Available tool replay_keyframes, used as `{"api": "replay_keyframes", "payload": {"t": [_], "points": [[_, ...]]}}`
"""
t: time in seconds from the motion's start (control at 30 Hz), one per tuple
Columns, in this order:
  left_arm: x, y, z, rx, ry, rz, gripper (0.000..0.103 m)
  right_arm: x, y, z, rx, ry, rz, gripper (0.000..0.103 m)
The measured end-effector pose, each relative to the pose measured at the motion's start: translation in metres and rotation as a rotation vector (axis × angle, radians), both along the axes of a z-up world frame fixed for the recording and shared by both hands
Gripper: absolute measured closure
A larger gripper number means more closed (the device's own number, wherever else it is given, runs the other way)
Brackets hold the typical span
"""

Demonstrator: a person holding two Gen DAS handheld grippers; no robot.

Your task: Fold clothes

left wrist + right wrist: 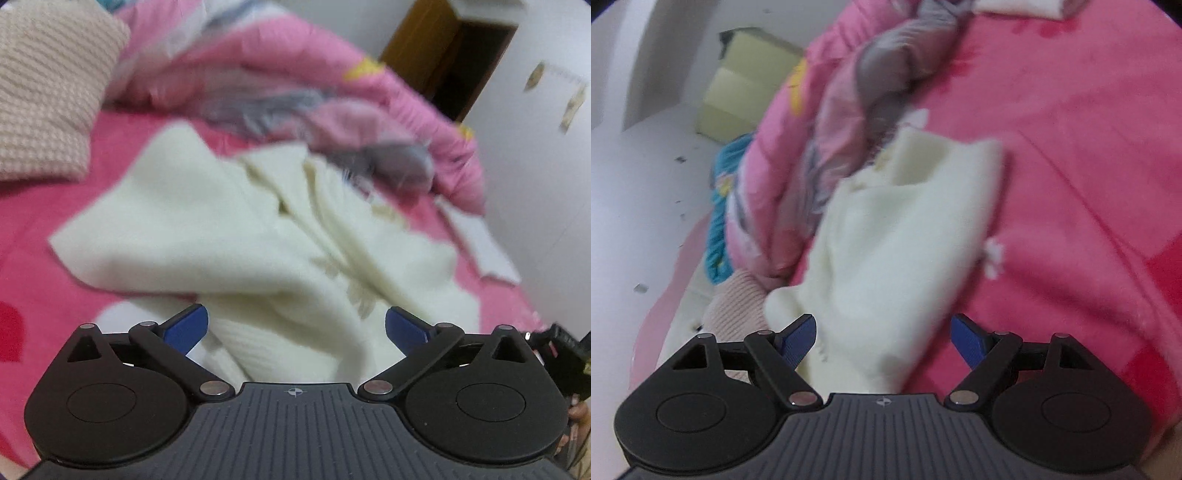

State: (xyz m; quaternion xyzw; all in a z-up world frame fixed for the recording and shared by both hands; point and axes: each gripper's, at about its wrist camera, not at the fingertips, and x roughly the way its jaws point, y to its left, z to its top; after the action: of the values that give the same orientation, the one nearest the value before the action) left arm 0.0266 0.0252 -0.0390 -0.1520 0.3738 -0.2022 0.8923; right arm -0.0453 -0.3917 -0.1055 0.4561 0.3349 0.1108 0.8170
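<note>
While both stand spread, cream garment [258,236] lies rumpled between left claw [295,328] pads; likewise right claw [882,334].

Motion blur smears the cream knitted garment [236,236], so we cannot read its folds. The beige houndstooth pillow [48,96] runs off the frame's left edge.

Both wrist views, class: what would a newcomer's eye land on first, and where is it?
The cream sweater lies rumpled mid-picture on the pink bedspread, just ahead of both open claws, left and right. Behind it a pink and grey quilt is heaped along the bed's far side.
</note>
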Motion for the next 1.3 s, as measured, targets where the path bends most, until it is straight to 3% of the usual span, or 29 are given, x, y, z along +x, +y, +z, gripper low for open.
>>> {"api": "replay_keyframes", "payload": {"t": [0.2, 0.27, 0.3, 0.33, 0.43, 0.53, 0.73, 0.87, 0.97, 1.13, 1.2, 1.3], "points": [[0.012, -0.017, -0.023, 0.059, 0.074, 0.011, 0.006, 0.038, 0.005, -0.003, -0.043, -0.019, 0.004, 0.020], [0.011, -0.018, -0.025, 0.068, 0.067, 0.012, 0.012, 0.047, 0.004, -0.004, -0.058, -0.014, 0.007, 0.022], [0.009, -0.019, -0.024, 0.080, 0.060, 0.010, 0.020, 0.051, 0.004, -0.004, -0.069, -0.014, 0.006, 0.025], [0.008, -0.021, -0.022, 0.092, 0.050, 0.005, 0.024, 0.055, 0.004, -0.004, -0.085, -0.014, 0.006, 0.033], [0.002, -0.027, -0.017, 0.128, 0.018, -0.009, 0.040, 0.068, 0.005, -0.002, -0.143, -0.022, 0.016, 0.071], [-0.003, -0.032, -0.012, 0.134, 0.010, -0.047, 0.053, 0.077, 0.001, 0.010, -0.155, -0.074, 0.020, 0.076], [0.007, -0.048, -0.011, -0.004, 0.109, -0.165, 0.069, 0.102, -0.005, 0.073, -0.310, -0.276, 0.046, 0.080], [0.013, -0.088, -0.010, -0.081, 0.126, -0.316, 0.072, 0.119, -0.008, 0.120, -0.461, -0.392, 0.070, 0.080], [0.017, -0.126, -0.010, -0.097, 0.109, -0.409, 0.072, 0.140, -0.018, 0.135, -0.533, -0.413, 0.094, 0.080], [0.031, -0.172, -0.021, -0.132, 0.127, -0.481, 0.072, 0.174, -0.048, 0.108, -0.568, -0.374, 0.076, 0.079], [0.034, -0.171, -0.024, -0.154, 0.150, -0.474, 0.071, 0.185, -0.061, 0.083, -0.550, -0.292, 0.048, 0.075], [0.033, -0.146, -0.026, -0.222, 0.187, -0.462, 0.063, 0.191, -0.075, 0.047, -0.524, -0.125, 0.011, 0.061]]}}
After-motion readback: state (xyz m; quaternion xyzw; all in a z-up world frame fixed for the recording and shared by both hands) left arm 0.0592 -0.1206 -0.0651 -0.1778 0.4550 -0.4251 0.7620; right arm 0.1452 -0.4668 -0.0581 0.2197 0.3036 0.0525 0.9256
